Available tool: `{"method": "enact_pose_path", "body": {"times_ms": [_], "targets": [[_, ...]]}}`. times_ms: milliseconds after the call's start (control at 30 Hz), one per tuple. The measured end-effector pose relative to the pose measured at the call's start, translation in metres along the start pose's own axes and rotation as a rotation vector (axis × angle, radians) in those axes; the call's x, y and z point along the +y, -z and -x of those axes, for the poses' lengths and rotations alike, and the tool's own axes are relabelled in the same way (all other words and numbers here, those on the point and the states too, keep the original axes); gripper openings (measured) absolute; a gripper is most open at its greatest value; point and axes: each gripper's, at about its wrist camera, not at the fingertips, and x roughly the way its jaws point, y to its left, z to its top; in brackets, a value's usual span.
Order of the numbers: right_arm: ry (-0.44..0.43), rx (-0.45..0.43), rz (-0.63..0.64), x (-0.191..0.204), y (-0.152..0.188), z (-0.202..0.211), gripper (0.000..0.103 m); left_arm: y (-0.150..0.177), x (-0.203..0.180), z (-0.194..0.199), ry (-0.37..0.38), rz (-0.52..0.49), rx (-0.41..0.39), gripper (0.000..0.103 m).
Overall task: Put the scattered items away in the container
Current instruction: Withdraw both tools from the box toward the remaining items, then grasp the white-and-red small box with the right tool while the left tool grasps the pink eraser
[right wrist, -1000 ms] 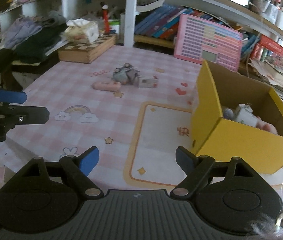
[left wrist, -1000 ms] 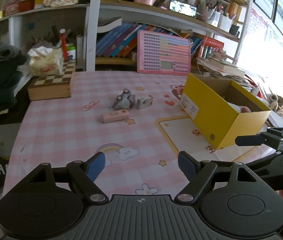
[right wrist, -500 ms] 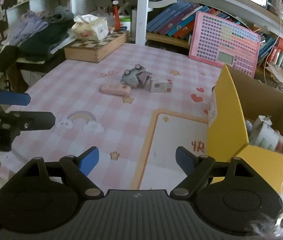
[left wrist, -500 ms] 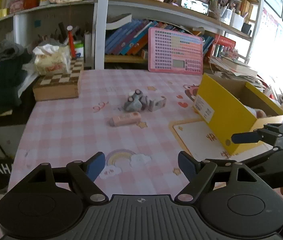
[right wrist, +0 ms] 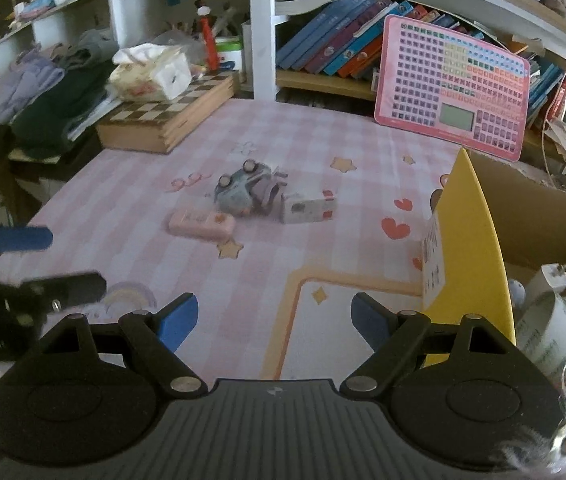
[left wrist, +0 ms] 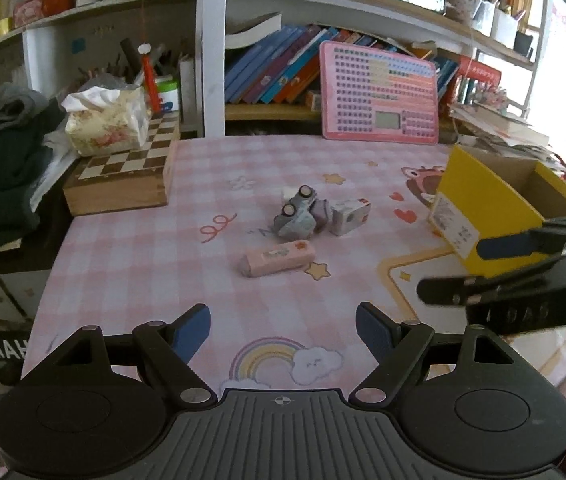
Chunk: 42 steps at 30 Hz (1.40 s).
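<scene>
Hanging over the pink checked tablecloth (left wrist: pixel 123 264), the left gripper (left wrist: pixel 283 326) and the right gripper (right wrist: pixel 273 318) both have their blue fingers spread wide and hold nothing. Near the middle of the cloth lie a pink eraser (left wrist: pixel 277 258), a small grey toy car (left wrist: pixel 295 216) and a little white box (left wrist: pixel 350 211) (the car and the box are just beside each other). The yellow cardboard box (right wrist: pixel 467 248) stands to the right, well apart from them, with a few things already inside.
</scene>
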Motion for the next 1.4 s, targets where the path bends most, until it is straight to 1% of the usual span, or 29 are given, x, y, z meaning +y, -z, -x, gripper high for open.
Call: {"method": "enact_pose_path", "body": {"times_ms": [233,433,467,533,667,800,900,967,1033,1100,1167,1233,1267,1300,1333,1367,1400], "targets": [[-0.001,-0.032,-0.028,-0.012,-0.034,-0.021,0.083,-0.01,-0.001,-0.033,-0.023,-0.002,0.031,0.082],[0.018,0.002,-0.012,-0.016,-0.054,-0.056,0.083,-0.021,-0.007,-0.066,-0.048,0.019,0.038,0.082],[0.017,0.016,-0.02,-0.018,-0.057,-0.063,0.083,-0.023,-0.009,-0.072,-0.057,0.015,0.04,0.084],[0.012,0.05,-0.048,-0.022,-0.062,-0.077,0.083,-0.025,-0.013,-0.083,-0.07,-0.008,0.045,0.086],[0.015,0.096,-0.057,-0.026,-0.07,-0.101,0.083,-0.031,-0.018,-0.102,-0.053,-0.062,0.054,0.086],[0.022,0.137,-0.052,-0.029,-0.078,-0.122,0.083,-0.039,-0.021,-0.119,-0.059,-0.163,0.068,0.086],[0.032,0.157,-0.034,-0.031,-0.082,-0.135,0.083,-0.046,-0.018,-0.13,-0.032,-0.22,0.097,0.086],[0.025,0.165,-0.022,-0.031,-0.085,-0.142,0.083,-0.05,-0.014,-0.135,-0.007,-0.24,0.115,0.085],[0.021,0.18,-0.008,-0.031,-0.087,-0.149,0.08,-0.053,-0.013,-0.139,0.004,-0.255,0.125,0.084],[0.022,0.197,0.002,-0.031,-0.088,-0.155,0.079,-0.055,-0.012,-0.142,0.016,-0.264,0.137,0.079],[0.015,0.212,-0.001,-0.034,-0.088,-0.16,0.074,-0.055,-0.01,-0.142,0.039,-0.256,0.144,0.072],[0.006,0.226,-0.005,-0.035,-0.087,-0.164,0.064,-0.056,-0.009,-0.142,0.061,-0.248,0.15,0.066],[0.002,0.232,-0.005,-0.035,-0.086,-0.165,0.061,-0.056,-0.009,-0.141,0.064,-0.247,0.152,0.066],[-0.009,0.238,-0.007,-0.036,-0.086,-0.166,0.054,-0.055,-0.009,-0.141,0.065,-0.249,0.153,0.064],[-0.017,0.24,-0.008,-0.036,-0.085,-0.166,0.053,-0.056,-0.009,-0.14,0.072,-0.249,0.155,0.054],[-0.017,0.238,-0.005,-0.035,-0.085,-0.166,0.052,-0.056,-0.009,-0.139,0.084,-0.244,0.159,0.041],[-0.02,0.237,-0.003,-0.035,-0.085,-0.165,0.052,-0.056,-0.009,-0.139,0.099,-0.237,0.166,0.036]]}}
